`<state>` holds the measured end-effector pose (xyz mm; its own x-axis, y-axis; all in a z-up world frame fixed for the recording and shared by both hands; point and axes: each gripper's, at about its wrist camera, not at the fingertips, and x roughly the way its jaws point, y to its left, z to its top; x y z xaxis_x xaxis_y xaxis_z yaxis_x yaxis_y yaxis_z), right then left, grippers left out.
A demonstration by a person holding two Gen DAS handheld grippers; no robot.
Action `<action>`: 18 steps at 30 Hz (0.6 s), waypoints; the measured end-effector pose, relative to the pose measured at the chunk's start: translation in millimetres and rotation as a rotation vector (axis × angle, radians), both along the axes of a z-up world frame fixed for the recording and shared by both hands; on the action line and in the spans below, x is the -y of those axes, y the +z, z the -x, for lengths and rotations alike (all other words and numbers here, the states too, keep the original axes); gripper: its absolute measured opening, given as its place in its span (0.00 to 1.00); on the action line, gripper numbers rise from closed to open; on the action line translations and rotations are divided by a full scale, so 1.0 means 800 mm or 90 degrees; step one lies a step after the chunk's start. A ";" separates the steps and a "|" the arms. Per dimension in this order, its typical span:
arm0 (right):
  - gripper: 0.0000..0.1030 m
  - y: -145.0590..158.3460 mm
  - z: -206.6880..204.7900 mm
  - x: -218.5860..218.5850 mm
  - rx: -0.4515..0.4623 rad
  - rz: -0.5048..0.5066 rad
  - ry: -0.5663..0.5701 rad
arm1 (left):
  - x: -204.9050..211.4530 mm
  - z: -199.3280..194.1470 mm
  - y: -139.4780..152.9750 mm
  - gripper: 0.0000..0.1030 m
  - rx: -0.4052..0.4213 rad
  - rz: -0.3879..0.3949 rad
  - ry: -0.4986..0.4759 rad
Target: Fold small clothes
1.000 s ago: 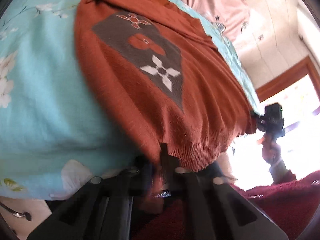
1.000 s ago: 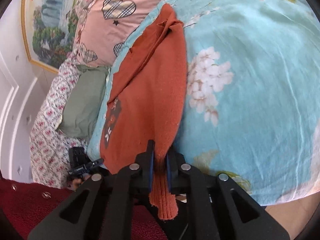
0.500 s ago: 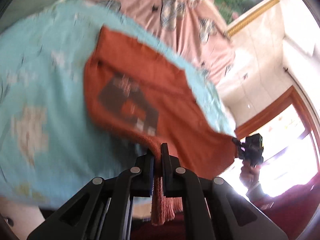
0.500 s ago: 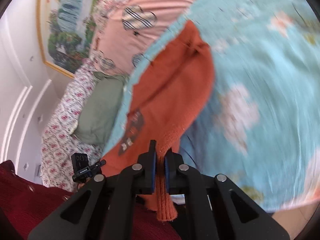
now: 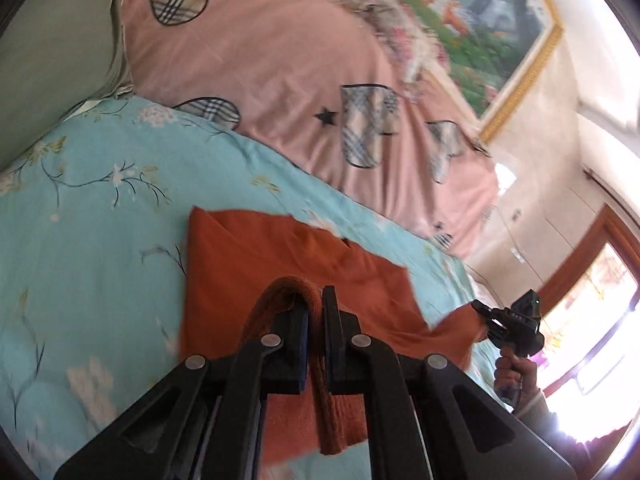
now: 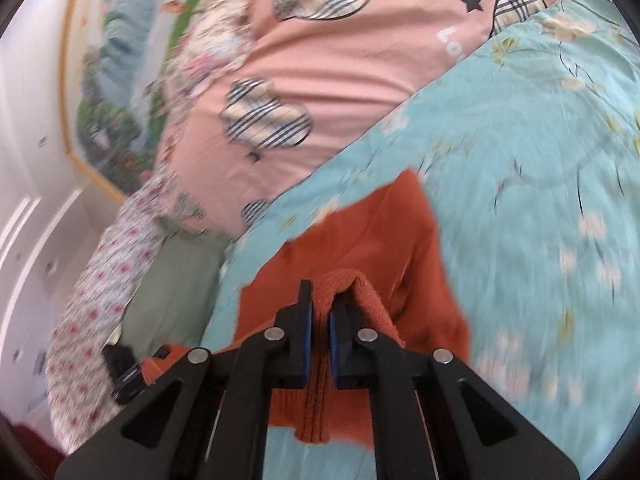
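Left wrist: sweater [image 5: 256,264] on bedspread [image 5: 92,208].

Turquoise floral bedspread [image 5: 100,240], pink heart-patterned duvet [image 5: 280,64], grey-green pillow [image 5: 52,48], gold-framed landscape painting [image 5: 492,12]

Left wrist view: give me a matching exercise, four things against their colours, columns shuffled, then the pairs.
Things:
1. sweater
2. bedspread
3. quilt
4. pillow

Colours:
A. pink with plaid hearts
B. grey-green
C. rust orange
D. light blue with flowers

Pairs: 1-C, 2-D, 3-A, 4-B
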<state>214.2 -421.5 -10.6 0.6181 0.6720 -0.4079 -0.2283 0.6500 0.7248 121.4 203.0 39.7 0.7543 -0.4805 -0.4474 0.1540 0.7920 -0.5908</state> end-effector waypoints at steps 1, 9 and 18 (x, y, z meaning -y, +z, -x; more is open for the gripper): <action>0.08 -0.003 -0.017 -0.003 -0.006 0.010 -0.007 | -0.004 -0.017 -0.008 0.04 -0.008 -0.001 0.007; 0.08 -0.069 -0.117 -0.028 -0.105 0.098 -0.044 | -0.026 -0.118 -0.094 0.05 -0.110 -0.024 0.048; 0.17 -0.049 -0.048 -0.044 -0.067 0.198 -0.041 | 0.049 -0.060 -0.108 0.40 -0.146 -0.044 -0.072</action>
